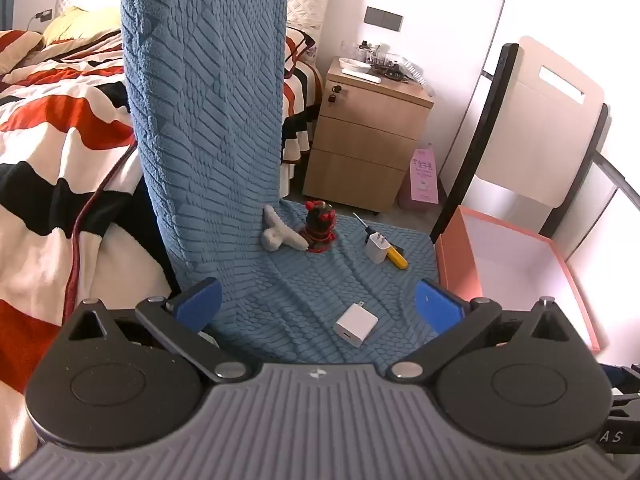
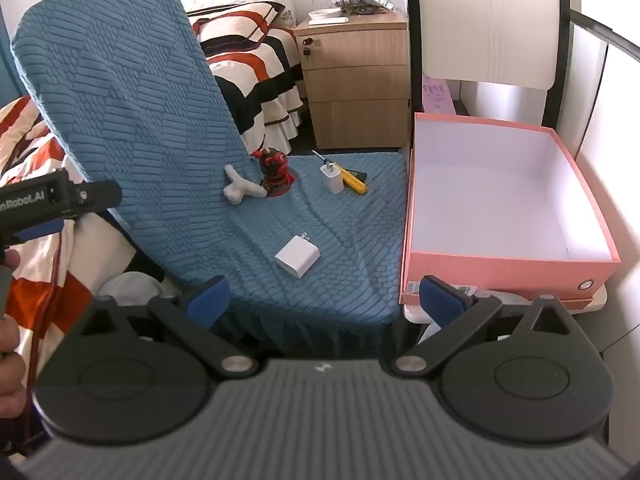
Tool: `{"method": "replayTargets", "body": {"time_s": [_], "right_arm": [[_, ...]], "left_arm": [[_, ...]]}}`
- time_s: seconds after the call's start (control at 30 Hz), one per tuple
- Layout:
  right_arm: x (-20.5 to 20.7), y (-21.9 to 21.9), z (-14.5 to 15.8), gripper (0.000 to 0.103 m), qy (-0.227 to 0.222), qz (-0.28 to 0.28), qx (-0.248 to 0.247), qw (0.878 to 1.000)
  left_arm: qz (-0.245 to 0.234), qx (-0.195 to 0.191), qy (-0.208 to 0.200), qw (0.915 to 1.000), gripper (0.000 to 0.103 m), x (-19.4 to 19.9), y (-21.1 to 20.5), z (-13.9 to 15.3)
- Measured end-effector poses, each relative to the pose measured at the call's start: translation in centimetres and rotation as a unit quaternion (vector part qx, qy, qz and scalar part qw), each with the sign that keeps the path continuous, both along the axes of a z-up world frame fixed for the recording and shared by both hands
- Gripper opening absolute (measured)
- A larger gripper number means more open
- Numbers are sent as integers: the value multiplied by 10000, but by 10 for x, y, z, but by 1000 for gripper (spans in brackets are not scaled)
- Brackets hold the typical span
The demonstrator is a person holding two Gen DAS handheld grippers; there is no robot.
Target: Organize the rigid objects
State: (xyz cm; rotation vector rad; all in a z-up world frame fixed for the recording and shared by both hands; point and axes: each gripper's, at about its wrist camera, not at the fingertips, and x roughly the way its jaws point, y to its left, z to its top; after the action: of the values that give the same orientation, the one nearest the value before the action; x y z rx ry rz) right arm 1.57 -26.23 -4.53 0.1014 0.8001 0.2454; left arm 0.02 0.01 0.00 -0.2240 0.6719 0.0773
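Observation:
A blue-covered chair seat (image 1: pixel 304 280) (image 2: pixel 320 216) holds a flat white charger (image 1: pixel 355 323) (image 2: pixel 297 256) near the front, a smaller white plug adapter (image 1: pixel 377 247) (image 2: pixel 332 178), a yellow-handled screwdriver (image 1: pixel 396 257) (image 2: pixel 354 182), a red and black figurine (image 1: pixel 318 226) (image 2: pixel 275 172) and a white plush piece (image 1: pixel 280 234) (image 2: pixel 242 189). An open pink box (image 1: pixel 520 256) (image 2: pixel 496 200) stands empty to the right. My left gripper (image 1: pixel 318 306) is open, with the flat charger between its fingers' line. My right gripper (image 2: pixel 326 300) is open at the seat's front edge.
The chair back (image 1: pixel 204 100) (image 2: pixel 120 92) rises at the left. A striped bed (image 1: pixel 52 140) lies behind. A wooden nightstand (image 1: pixel 360 132) (image 2: pixel 356 80) with clutter on top stands at the back. A second chair (image 1: pixel 540 120) stands behind the box. The left tool (image 2: pixel 52 200) shows in the right wrist view.

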Motion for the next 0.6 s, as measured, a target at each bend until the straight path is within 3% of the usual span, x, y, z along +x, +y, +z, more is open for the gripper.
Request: {"method": "replayTargets", "body": {"time_s": [0.6], "right_arm": [[1, 1, -1, 103, 74, 49, 43, 10000]], "left_arm": [[-38, 55, 26, 10000, 103, -2, 1, -1]]}}
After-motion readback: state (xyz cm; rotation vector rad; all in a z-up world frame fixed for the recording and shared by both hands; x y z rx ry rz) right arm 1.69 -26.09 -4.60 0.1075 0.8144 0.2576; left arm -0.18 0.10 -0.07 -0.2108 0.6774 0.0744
